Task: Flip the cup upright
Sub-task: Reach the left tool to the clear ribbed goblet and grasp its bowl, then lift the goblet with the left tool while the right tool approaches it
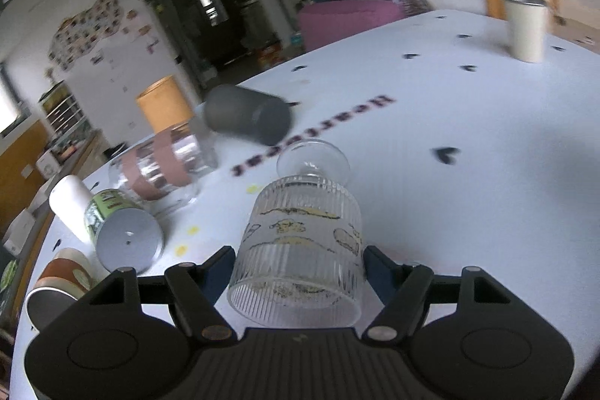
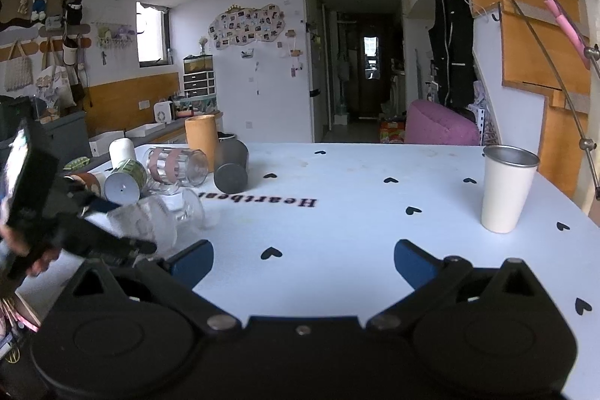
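Ribbed glass tipped foot-forward between left gripper fingers near the tabletop's left edge.
Closed on its slippery, breakable wall near the rim (hold gently); right gripper wide open, empty.

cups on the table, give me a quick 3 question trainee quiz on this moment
1. True or false: the left hand-held gripper is closed on the ribbed glass.
2. Which cup stands upright at the far right of the table? A) white cup B) grey cup C) striped glass
3. Fill in: the right hand-held gripper is open and holds ____.

Key
1. True; its fingers press both sides of the glass.
2. A, the white cup; the grey cup and striped glass lie on their sides.
3. Nothing.
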Available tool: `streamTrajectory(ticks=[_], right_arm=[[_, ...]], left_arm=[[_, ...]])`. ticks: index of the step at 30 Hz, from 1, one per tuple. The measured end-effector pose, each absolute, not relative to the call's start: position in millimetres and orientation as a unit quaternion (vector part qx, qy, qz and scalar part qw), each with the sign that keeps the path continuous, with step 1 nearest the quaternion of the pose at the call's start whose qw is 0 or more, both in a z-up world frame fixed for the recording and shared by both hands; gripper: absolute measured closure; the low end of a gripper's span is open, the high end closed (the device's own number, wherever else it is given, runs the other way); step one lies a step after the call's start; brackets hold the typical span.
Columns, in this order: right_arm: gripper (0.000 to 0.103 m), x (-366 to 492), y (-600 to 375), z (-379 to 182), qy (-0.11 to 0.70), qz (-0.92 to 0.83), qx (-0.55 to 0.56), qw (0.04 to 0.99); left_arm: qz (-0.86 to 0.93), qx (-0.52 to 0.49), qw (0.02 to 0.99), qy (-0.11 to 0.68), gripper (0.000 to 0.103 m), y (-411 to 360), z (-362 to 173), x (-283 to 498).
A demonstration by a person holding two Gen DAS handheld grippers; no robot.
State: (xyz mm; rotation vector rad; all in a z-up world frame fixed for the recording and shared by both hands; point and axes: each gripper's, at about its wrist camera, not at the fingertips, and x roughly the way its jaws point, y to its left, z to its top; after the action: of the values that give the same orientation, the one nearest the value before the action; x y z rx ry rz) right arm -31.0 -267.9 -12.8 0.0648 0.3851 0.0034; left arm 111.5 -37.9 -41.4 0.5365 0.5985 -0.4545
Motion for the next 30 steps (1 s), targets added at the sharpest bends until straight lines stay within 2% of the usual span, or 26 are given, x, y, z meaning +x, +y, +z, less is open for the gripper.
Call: streamTrajectory(ticks=[17,24,30], right_arm=[[0.000,-14,-270,-16,0.222,0.033,0.060,0.973],[0.000,49,-258,-23,0.295,0.069,0.075,0.950],[0.000,100,-239,-39,0.365,0.088,0.074,0.924]], left_arm=[[-0.321,0.294,0.867,0.243,0.028,-71,-47,20],[-0.312,0.275,0.876,0.246,0.021,-69,-51,21],[-0.298,0.250,0.885,0.254,0.020,-57,-57,15]])
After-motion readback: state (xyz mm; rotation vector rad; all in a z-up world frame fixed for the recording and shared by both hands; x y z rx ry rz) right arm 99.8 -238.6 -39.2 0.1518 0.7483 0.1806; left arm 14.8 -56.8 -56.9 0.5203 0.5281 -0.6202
